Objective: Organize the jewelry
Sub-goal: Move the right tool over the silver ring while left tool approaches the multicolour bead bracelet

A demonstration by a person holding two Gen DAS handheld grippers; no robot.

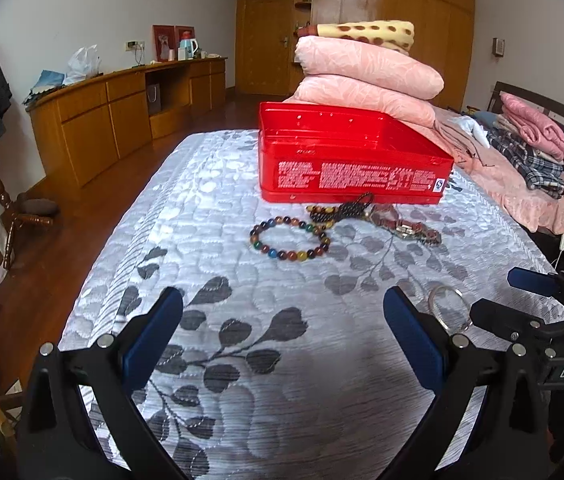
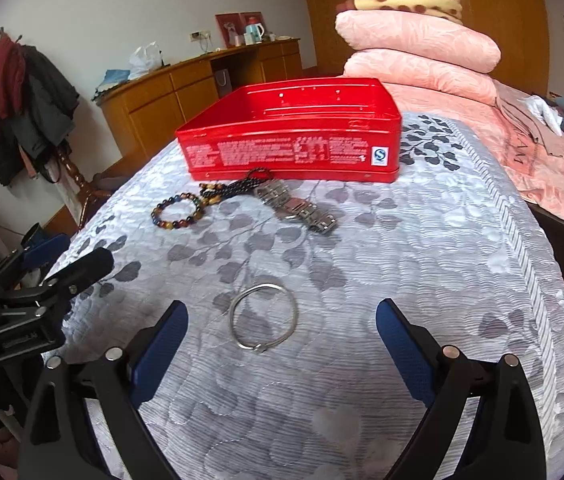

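An open red tin box (image 1: 355, 168) (image 2: 293, 148) stands on the grey leaf-patterned bedspread. In front of it lie a multicoloured bead bracelet (image 1: 290, 238) (image 2: 180, 210), a dark bead string (image 1: 341, 210) (image 2: 234, 190) and a metal watch (image 1: 405, 226) (image 2: 295, 206). A silver bangle (image 2: 264, 322) (image 1: 447, 306) lies nearer, just ahead of my right gripper (image 2: 280, 320), which is open and empty. My left gripper (image 1: 283, 308) is open and empty, well short of the bead bracelet. The right gripper shows at the left wrist view's right edge (image 1: 521, 300).
Stacked pink quilts (image 1: 365, 76) and folded clothes (image 1: 529, 148) lie behind and right of the box. A wooden cabinet (image 1: 122, 116) runs along the left wall. A coat stand (image 2: 30, 104) is at left. The bed edge drops off at right (image 2: 553, 280).
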